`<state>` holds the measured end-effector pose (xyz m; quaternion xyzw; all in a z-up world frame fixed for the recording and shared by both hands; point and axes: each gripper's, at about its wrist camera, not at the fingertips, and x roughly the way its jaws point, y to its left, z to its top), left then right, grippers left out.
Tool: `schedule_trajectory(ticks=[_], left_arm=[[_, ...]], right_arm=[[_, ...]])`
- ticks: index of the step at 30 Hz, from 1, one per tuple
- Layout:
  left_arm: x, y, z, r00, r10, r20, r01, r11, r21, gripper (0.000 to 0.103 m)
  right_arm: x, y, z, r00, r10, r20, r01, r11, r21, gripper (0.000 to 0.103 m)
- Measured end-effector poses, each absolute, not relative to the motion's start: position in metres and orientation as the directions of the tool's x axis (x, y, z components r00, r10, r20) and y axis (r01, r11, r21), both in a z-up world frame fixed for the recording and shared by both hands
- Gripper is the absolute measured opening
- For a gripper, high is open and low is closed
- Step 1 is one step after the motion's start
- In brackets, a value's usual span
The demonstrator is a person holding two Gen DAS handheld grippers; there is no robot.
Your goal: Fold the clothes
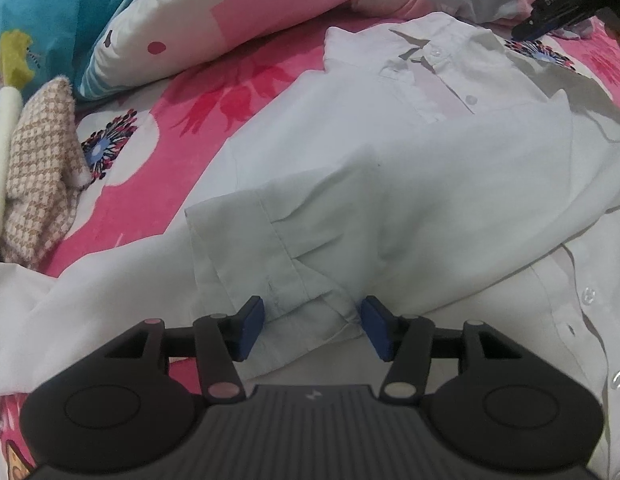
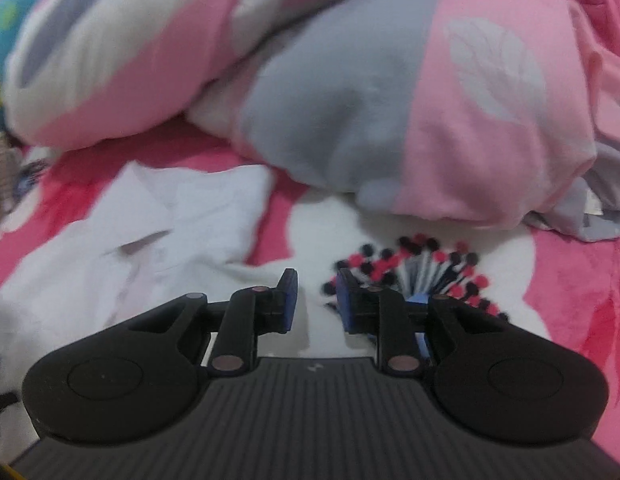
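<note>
White button-up cotton shirt (image 1: 390,152) spread on pink floral bedsheet (image 1: 230,80), collar far, one sleeve folded across body. Sleeve cuff (image 1: 266,256) lying between parted fingers of left gripper (image 1: 312,328), ungripped. Right gripper (image 2: 316,300) up near collar, fingers slightly apart, empty. Left nearer cuff.

The left gripper (image 1: 312,330) is matte black, with a ribbed dark grey body carrying a small pale emblem at its centre. Two rounded black housings, each marked by a shallow oval disc, flank it. Black link arms turn on pale pinkish and cream pivot caps and end in blue pads (image 1: 249,334). The right gripper (image 2: 317,300) has the same build, with "DAS" lettered on its side.
</note>
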<state>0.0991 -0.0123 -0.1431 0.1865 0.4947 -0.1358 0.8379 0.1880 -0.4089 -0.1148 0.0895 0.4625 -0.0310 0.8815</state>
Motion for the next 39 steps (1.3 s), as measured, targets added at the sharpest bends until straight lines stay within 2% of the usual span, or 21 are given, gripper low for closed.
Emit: schedule_trajectory(ticks=[6,11,15,19,22,26,33,39], left_arm=[[0.1,-0.01,-0.143,0.472,-0.048,-0.88,0.42,0.89,0.176,0.059],[0.101,-0.009,-0.142,0.472,-0.052,-0.88,0.417,0.892,0.171,0.06],[0.1,-0.005,-0.137,0.488,-0.052,-0.871,0.405,0.898,0.174,0.06],[0.101,0.003,-0.133,0.5,-0.058,-0.864,0.379,0.912,0.158,0.06],[0.103,0.011,-0.13,0.506,-0.065,-0.86,0.349,0.927,0.135,0.06],[0.1,0.031,-0.117,0.517,-0.093,-0.851,0.287,0.955,0.07,0.059],[0.082,0.103,-0.095,0.512,-0.113,-0.852,0.094,0.993,-0.075,0.06],[0.074,0.176,-0.09,0.496,-0.063,-0.866,-0.11,0.985,-0.134,0.06]], right_arm=[[0.171,-0.429,-0.099,0.559,-0.016,-0.829,0.216,0.968,0.126,0.021],[0.147,-0.401,-0.089,0.52,0.201,-0.83,0.097,0.952,0.292,0.021],[0.138,-0.334,-0.087,0.462,0.373,-0.805,-0.115,0.925,0.363,0.021],[0.141,-0.263,-0.101,0.386,0.474,-0.791,-0.243,0.88,0.408,0.021],[0.15,-0.227,-0.124,0.371,0.491,-0.788,-0.253,0.87,0.423,0.021],[0.159,-0.206,-0.155,0.342,0.387,-0.856,-0.176,0.921,0.346,0.02],[0.155,-0.178,-0.108,0.402,0.399,-0.824,-0.19,0.917,0.352,0.022],[0.178,-0.111,-0.117,0.4,0.472,-0.786,-0.294,0.878,0.377,0.022]])
